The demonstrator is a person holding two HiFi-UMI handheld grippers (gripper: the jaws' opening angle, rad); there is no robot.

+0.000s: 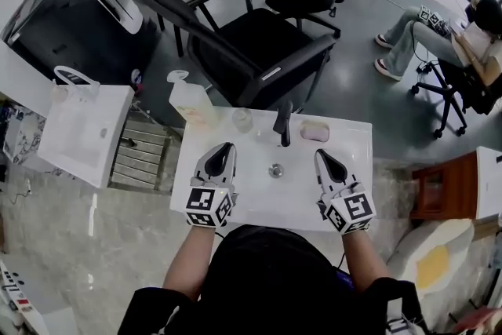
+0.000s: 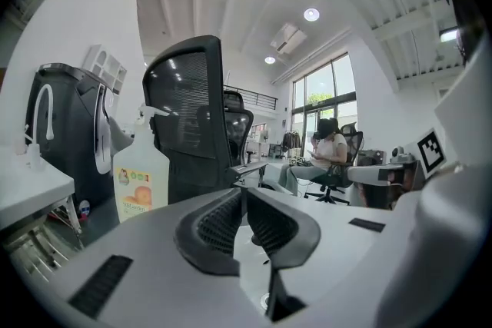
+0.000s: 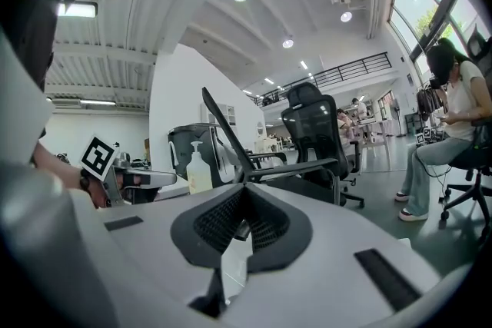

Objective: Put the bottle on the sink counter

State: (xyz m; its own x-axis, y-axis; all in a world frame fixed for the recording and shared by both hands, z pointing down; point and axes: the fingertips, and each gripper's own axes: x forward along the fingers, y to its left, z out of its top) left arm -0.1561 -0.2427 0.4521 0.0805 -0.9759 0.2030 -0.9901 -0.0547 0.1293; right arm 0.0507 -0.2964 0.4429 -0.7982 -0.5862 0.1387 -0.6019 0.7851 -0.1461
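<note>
A clear pump bottle (image 1: pixel 189 100) with an orange label stands upright at the far left corner of the white sink counter (image 1: pixel 235 204). It also shows in the left gripper view as the bottle (image 2: pixel 141 180) ahead to the left, and small in the right gripper view as the bottle (image 3: pixel 199 171). My left gripper (image 1: pixel 226 149) hovers over the basin's left side, jaws shut with nothing between them, a short way in front of the bottle. My right gripper (image 1: pixel 321 156) hangs over the basin's right side, also shut and empty.
A black faucet (image 1: pixel 283 124), a glass (image 1: pixel 242 119) and a pink soap bar (image 1: pixel 314 131) line the counter's far edge. A black office chair (image 1: pixel 259 43) stands just behind the counter. A second white sink (image 1: pixel 82 129) is at left, and a seated person (image 1: pixel 463 43) at far right.
</note>
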